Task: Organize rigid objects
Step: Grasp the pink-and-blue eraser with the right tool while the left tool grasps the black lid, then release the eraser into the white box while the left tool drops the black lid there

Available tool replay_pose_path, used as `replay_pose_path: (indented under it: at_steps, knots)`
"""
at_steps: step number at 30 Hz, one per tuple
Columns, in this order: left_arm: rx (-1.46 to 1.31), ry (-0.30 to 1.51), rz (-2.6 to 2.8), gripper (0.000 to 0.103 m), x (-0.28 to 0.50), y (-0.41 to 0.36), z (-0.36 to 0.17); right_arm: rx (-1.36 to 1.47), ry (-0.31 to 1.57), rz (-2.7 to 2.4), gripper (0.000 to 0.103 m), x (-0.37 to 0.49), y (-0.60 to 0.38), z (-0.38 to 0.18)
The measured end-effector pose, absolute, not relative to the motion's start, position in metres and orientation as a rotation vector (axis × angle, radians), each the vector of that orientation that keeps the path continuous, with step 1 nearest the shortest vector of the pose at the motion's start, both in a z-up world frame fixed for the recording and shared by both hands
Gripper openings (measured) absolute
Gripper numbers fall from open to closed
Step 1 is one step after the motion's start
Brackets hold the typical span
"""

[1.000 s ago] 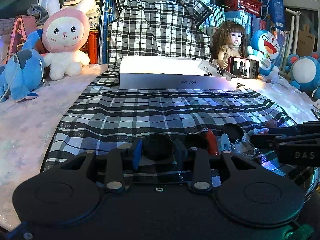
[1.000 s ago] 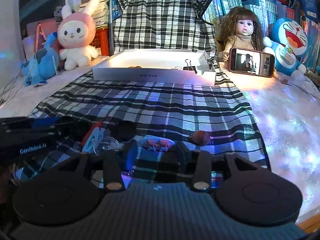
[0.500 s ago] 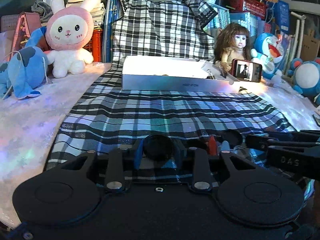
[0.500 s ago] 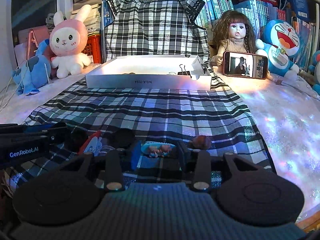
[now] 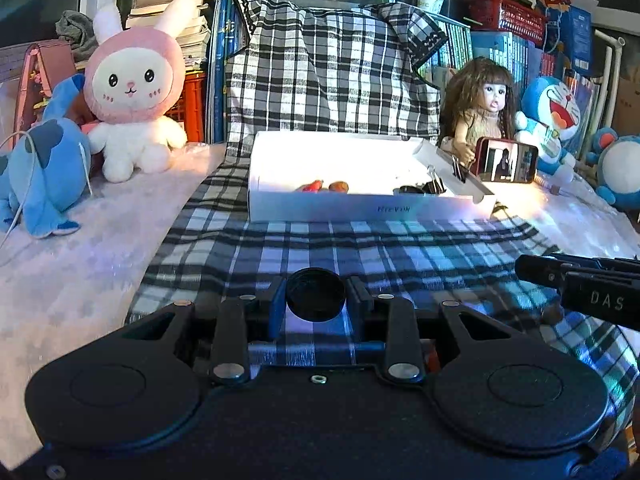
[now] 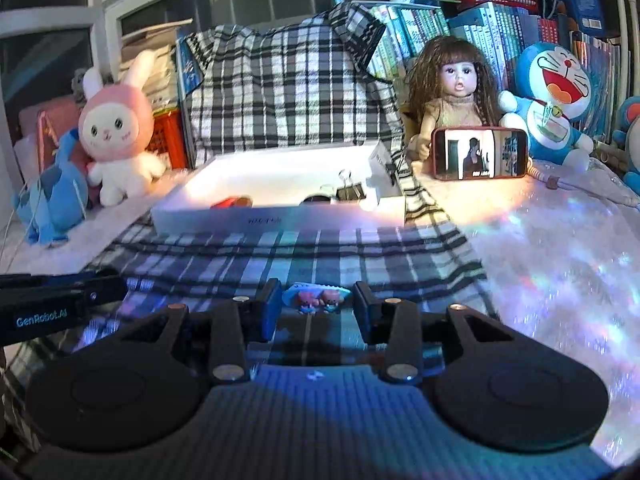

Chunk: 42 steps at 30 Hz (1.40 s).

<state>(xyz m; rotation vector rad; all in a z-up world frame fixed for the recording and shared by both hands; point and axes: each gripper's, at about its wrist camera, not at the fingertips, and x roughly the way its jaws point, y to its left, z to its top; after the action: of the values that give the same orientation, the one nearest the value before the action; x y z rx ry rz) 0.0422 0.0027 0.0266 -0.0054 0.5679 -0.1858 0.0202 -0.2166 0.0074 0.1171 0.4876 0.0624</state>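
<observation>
My left gripper (image 5: 316,293) is shut on a round black cap (image 5: 316,295) and holds it above the plaid cloth (image 5: 360,248). My right gripper (image 6: 317,300) is shut on a small light-blue trinket with pink figures (image 6: 316,298), also clear of the cloth. A white shallow box (image 5: 368,208) (image 6: 276,220) lies ahead on the cloth. It holds red and brown bits (image 5: 322,187) and a black binder clip (image 6: 350,192). The right gripper's black finger (image 5: 580,284) reaches in at the right edge of the left wrist view. The left gripper's finger (image 6: 60,304) shows at the left edge of the right wrist view.
A pink rabbit plush (image 5: 134,92) and a blue plush (image 5: 44,172) sit at the left. A doll (image 6: 456,96), a lit phone (image 6: 480,154) and a blue cat plush (image 6: 556,96) stand to the right of the box. Books and a draped plaid cloth line the back.
Both grippers rose off the cloth and came nearer the box. The right jaws closed on the blue trinket. The loose pieces on the cloth have dropped out of view.
</observation>
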Motion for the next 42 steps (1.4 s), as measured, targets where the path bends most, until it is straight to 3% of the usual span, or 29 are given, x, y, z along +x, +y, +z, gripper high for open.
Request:
replay_pose_path:
  at_steps: [22,32,42]
  knots:
    - [-0.065,0.606,-0.221,0.031,0.169,0.013,0.062,0.255,0.592,0.088,0.043,0.14,-0.251,0.044]
    - [-0.065,0.719,-0.204,0.031,0.248,0.006,0.05,0.246,0.743,0.05,0.044,0.213,-0.259,0.03]
    - [-0.096,0.779,-0.169,0.031,0.28,-0.004,0.024,0.232,0.828,0.046,0.044,0.243,-0.253,0.01]
